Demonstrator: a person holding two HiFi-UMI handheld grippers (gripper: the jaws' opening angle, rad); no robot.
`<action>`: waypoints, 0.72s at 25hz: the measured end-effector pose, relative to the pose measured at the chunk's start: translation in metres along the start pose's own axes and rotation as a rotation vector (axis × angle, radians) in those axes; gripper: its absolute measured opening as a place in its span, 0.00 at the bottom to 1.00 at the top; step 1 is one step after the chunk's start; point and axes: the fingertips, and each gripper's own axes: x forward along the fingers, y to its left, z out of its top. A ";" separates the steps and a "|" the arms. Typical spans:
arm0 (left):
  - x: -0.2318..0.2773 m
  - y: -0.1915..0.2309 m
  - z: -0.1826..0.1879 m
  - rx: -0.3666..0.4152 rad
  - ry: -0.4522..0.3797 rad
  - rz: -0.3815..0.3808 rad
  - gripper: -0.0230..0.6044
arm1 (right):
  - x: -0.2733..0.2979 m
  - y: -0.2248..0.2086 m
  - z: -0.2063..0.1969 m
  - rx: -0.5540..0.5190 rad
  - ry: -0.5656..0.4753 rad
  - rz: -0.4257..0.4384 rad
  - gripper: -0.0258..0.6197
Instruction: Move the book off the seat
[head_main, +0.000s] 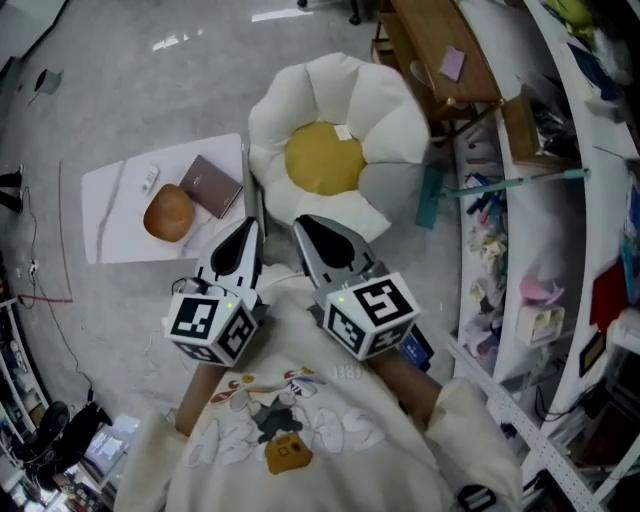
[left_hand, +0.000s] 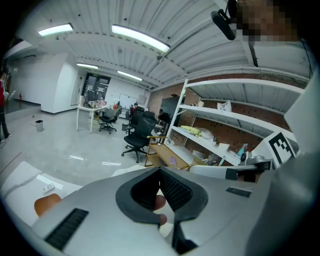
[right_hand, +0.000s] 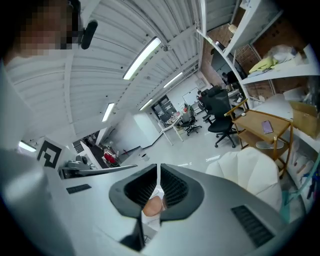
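Note:
A brown book lies flat on a white mat on the floor, just left of the seat. The seat is a flower-shaped cushion with white petals and a yellow centre, and nothing lies on it. My left gripper and right gripper are held side by side close to my chest, tips pointing at the seat's near edge. Both are shut with nothing in them. In the left gripper view the left gripper has its jaws together. The right gripper is likewise closed, with the seat low at right.
An orange round object and a small white item share the mat with the book. A wooden desk stands behind the seat. Cluttered shelves run down the right, with a teal-handled tool leaning there. Office chairs stand farther off.

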 end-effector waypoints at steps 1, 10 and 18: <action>-0.002 -0.001 -0.002 -0.006 -0.005 0.011 0.05 | -0.003 -0.002 -0.002 0.004 0.002 0.005 0.08; -0.009 -0.017 -0.012 -0.022 0.015 0.005 0.05 | -0.024 -0.006 0.002 -0.040 -0.019 -0.072 0.05; -0.023 -0.007 -0.005 -0.015 -0.029 0.054 0.05 | -0.009 0.018 0.003 -0.168 -0.009 -0.016 0.05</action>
